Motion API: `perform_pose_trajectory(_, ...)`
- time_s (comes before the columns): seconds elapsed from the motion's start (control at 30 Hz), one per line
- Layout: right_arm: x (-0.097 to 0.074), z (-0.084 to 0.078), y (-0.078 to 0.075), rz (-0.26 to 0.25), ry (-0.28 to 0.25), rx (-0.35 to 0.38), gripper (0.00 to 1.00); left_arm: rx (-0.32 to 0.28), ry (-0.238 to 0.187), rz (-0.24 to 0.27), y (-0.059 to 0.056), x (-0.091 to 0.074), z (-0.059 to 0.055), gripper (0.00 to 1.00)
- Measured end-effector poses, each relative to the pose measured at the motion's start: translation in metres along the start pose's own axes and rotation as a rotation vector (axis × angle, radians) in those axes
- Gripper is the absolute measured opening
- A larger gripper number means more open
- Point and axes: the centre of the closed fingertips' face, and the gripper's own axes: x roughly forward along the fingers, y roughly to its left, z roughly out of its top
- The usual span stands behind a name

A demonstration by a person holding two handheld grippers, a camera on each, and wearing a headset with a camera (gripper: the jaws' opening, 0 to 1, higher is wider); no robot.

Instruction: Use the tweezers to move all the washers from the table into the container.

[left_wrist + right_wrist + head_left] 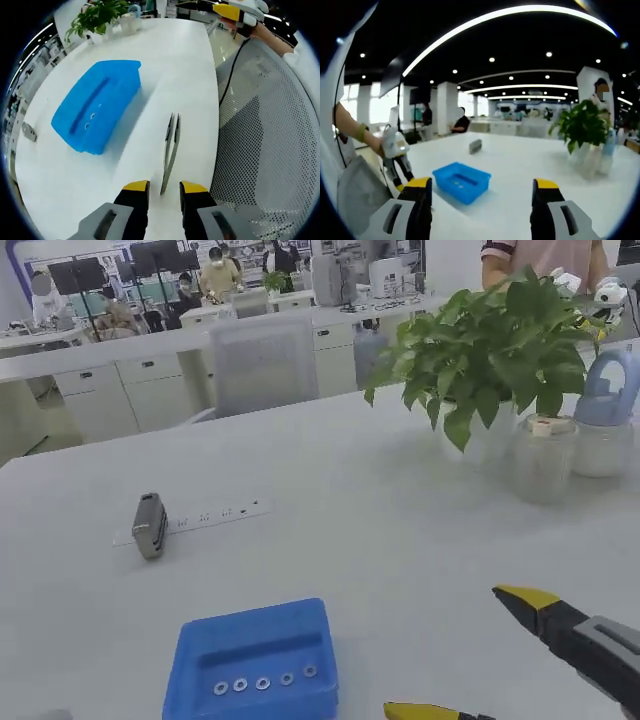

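A white table [400,530] in an open office. Near its front sits a blue container [255,640] with five washers [263,682] in a row on its floor, so the moving looks done or close to it.

In the left gripper view, the left gripper [165,187] is low over the table with its yellow-tipped jaws a little apart. The near end of the tweezers [167,172] lies between the tips, apparently not pinched. The tweezers lie flat, pointing away from the gripper.

In the head view, the right gripper [450,650] hangs at the lower right with its jaws spread wide, holding nothing, beside the container.

The main risk is the table edge [217,100]. The tweezers lie near it, with a perforated grey surface [270,150] beyond, and a jaw closing off-centre on the thin end could swing them sideways and over. The wide right jaws could also clip the container's wall.

There is open room between container and tweezers, and more bare table beyond the container. A power strip [200,518] and a potted plant [500,350] stand well apart at the back.
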Motion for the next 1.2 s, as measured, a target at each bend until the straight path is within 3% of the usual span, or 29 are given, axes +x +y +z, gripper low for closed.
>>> perform_pose_trajectory(0.03, 0.0, 0.0, -0.001, -0.006, 0.001, -0.007, 0.8, -0.025, -0.027, 0.026, 0.002, -0.004, 0.002, 0.25)
perform_pose_trajectory(0.17, 0.0, -0.002, -0.002, -0.029, 0.022, -0.049, 0.8, -0.15, -0.204, 0.143, 0.014, -0.026, 0.018, 0.42)
perform_pose_trajectory(0.2, 0.001, -0.005, -0.002, -0.032, 0.041, -0.065, 0.8, -0.2, -0.295, 0.192, 0.017, -0.04, 0.027, 0.48)
perform_pose_trajectory(0.23, 0.001, -0.007, -0.004, -0.047, 0.057, -0.094, 0.81, -0.207, -0.318, 0.202, 0.017, -0.043, 0.029, 0.51)
perform_pose_trajectory(0.37, 0.001, -0.006, -0.005, -0.06, 0.058, -0.121, 0.81, -0.253, -0.467, 0.349, 0.025, -0.076, 0.038, 0.58)
perform_pose_trajectory(0.43, 0.002, -0.007, -0.005, -0.057, 0.059, -0.129, 0.82, -0.323, -0.55, 0.412, 0.03, -0.091, 0.041, 0.65)
perform_pose_trajectory(0.5, 0.002, -0.007, -0.004, -0.058, 0.064, -0.14, 0.82, -0.397, -0.628, 0.441, 0.032, -0.103, 0.044, 0.77)
perform_pose_trajectory(0.53, 0.003, -0.008, -0.004, -0.063, 0.072, -0.16, 0.82, -0.445, -0.696, 0.468, 0.036, -0.113, 0.046, 0.82)
perform_pose_trajectory(0.67, 0.005, -0.007, -0.002, -0.064, 0.077, -0.208, 0.84, -0.563, -0.865, 0.571, 0.047, -0.144, 0.038, 0.98)
perform_pose_trajectory(0.7, 0.005, -0.006, -0.001, -0.06, 0.069, -0.208, 0.85, -0.583, -0.89, 0.6, 0.049, -0.15, 0.034, 0.99)
perform_pose_trajectory(0.87, 0.006, -0.005, -0.004, -0.068, 0.059, -0.175, 0.85, -0.674, -1.089, 0.718, 0.054, -0.176, 0.022, 0.99)
perform_pose_trajectory(0.93, 0.004, -0.01, -0.01, -0.091, 0.077, -0.145, 0.85, -0.707, -1.119, 0.73, 0.055, -0.177, 0.019, 0.99)
perform_pose_trajectory(1.1, 0.004, -0.012, -0.012, -0.091, 0.083, -0.105, 0.81, -0.682, -1.111, 0.809, 0.062, -0.182, 0.016, 0.99)
perform_pose_trajectory(1.17, 0.005, -0.015, -0.009, -0.08, 0.104, -0.085, 0.76, -0.666, -1.081, 0.828, 0.062, -0.179, 0.013, 0.99)
perform_pose_trajectory(1.2, 0.006, -0.011, -0.006, -0.075, 0.08, -0.041, 0.74, -0.667, -1.07, 0.839, 0.062, -0.179, 0.011, 0.99)
